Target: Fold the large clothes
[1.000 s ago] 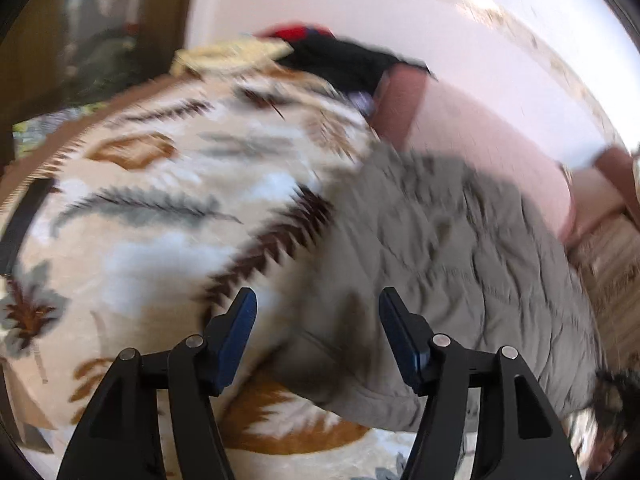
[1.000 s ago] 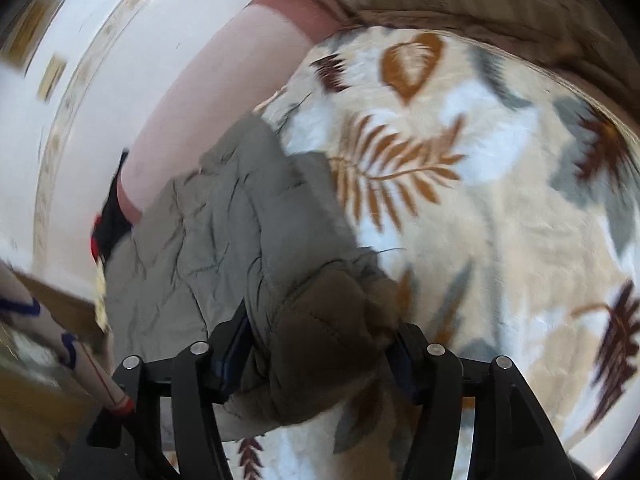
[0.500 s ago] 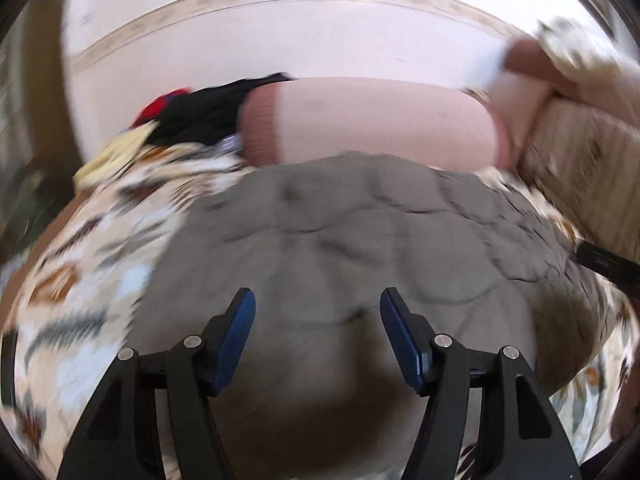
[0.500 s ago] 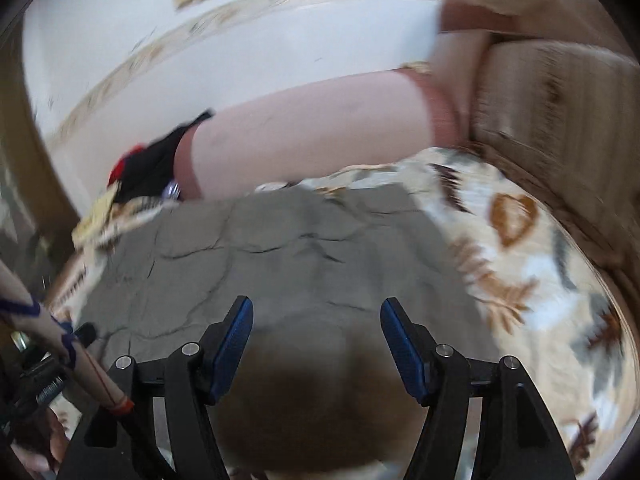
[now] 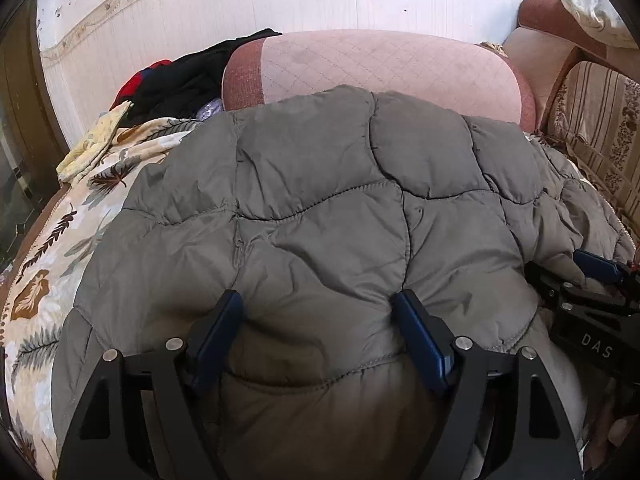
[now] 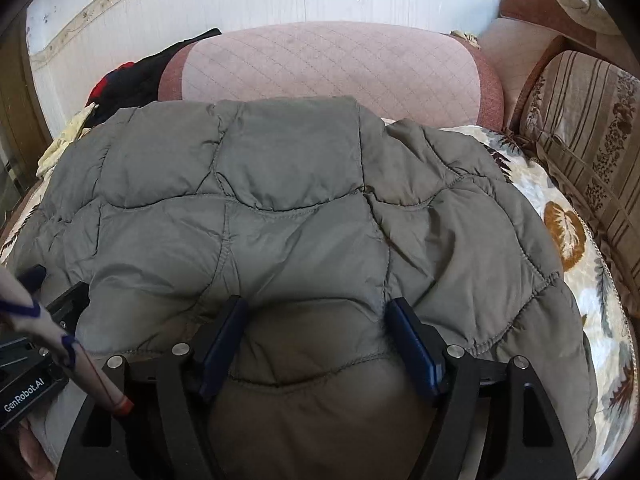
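A: Where is the coat?

B: The grey quilted jacket point(image 5: 320, 208) lies spread over the leaf-patterned blanket point(image 5: 44, 264), its far edge against the pink bolster cushion point(image 5: 380, 68). Its near hem bulges up between the fingers of both grippers.

A: Are the jaws holding it?

B: The left gripper point(image 5: 320, 320) is opening; the fabric sits between its blue pads point(image 5: 420, 336), which only brush the folds at their tips. The right gripper point(image 6: 316, 320) is opening too, with the hem between its pads and no clamp showing.

A: Any writing?

B: In the left view the right gripper's black body, at the near right, reads "DAS". In the right view the left gripper point(image 6: 36, 276) at the near left reads "GenRobot.AI", beside a patterned sleeve point(image 6: 24, 312).

A: What else is there?

B: Black and red clothes point(image 5: 180, 76) are piled at the far left, and a striped sofa back point(image 6: 592, 128) stands on the right.
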### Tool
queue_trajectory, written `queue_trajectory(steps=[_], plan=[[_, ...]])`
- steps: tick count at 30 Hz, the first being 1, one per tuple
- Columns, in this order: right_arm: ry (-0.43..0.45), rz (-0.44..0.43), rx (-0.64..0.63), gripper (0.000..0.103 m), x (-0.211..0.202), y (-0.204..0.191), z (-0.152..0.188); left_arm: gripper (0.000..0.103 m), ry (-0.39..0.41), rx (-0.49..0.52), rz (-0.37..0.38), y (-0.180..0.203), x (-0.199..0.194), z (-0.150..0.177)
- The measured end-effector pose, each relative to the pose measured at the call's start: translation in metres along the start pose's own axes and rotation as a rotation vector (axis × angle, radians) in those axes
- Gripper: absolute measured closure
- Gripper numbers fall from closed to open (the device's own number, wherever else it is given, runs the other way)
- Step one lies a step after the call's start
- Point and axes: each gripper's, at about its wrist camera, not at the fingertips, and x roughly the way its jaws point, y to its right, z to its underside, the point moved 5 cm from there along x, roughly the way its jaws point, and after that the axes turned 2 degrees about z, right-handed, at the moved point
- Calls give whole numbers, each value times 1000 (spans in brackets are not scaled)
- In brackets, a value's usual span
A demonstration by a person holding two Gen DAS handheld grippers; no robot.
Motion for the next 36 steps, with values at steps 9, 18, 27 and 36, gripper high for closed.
queue_trajectory(steps=[9,18,27,36], plan=[[86,-23,92,26,-54,32,-3,24,61,10,-23,0,-18,5],[-45,124,192,26,-43,77,24,24,74,24,-45,3,-22,11],[12,95,187,25,-58,67,17,24,83,17,-40,0,-33,14],[67,-29,61,25,-94,5,35,24,81,-8,-90,-24,-81,43]])
